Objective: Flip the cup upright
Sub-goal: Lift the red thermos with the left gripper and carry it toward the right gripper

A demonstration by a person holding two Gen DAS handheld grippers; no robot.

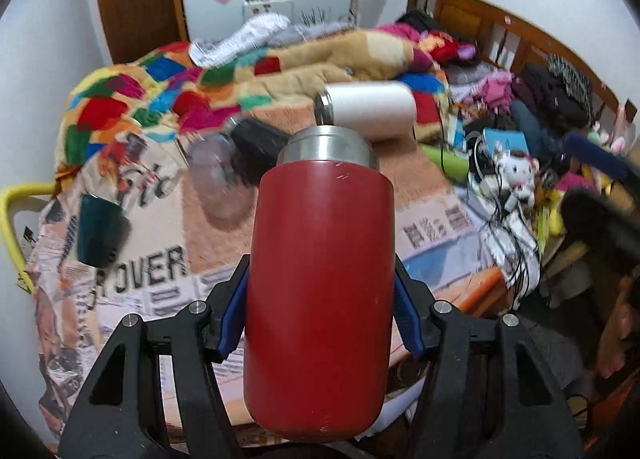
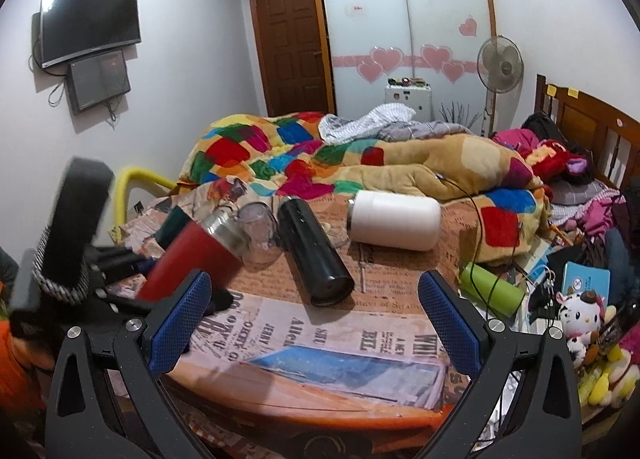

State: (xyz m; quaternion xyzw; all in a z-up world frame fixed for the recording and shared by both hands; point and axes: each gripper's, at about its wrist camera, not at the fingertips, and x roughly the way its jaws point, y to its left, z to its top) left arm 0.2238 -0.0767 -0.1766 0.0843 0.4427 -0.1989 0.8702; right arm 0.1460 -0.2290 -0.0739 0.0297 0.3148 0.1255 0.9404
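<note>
The left gripper [image 1: 320, 323] holds the red cup [image 1: 320, 291] tight, and the right gripper [image 2: 314, 323] is wide open with nothing in it.

In the left wrist view the blue pads [image 1: 230, 319] press on both sides of the red cup, and its silver rim [image 1: 328, 147] points away from the camera. In the right wrist view the red cup [image 2: 188, 259] is at the near left of the table [image 2: 320, 391], tilted, with its silver end pointing up and to the right. It is hard to tell if it touches the table. A black cup [image 2: 312, 251] lies on its side in the middle of the table. A white cup [image 2: 394, 219] lies on its side farther back on the right. A clear cup [image 2: 258, 231] sits between the red cup and the black cup. A dark green cup [image 1: 100, 231] stands upside down at the left. A colorful blanket [image 2: 280, 155] is heaped on the bed behind the table.
</note>
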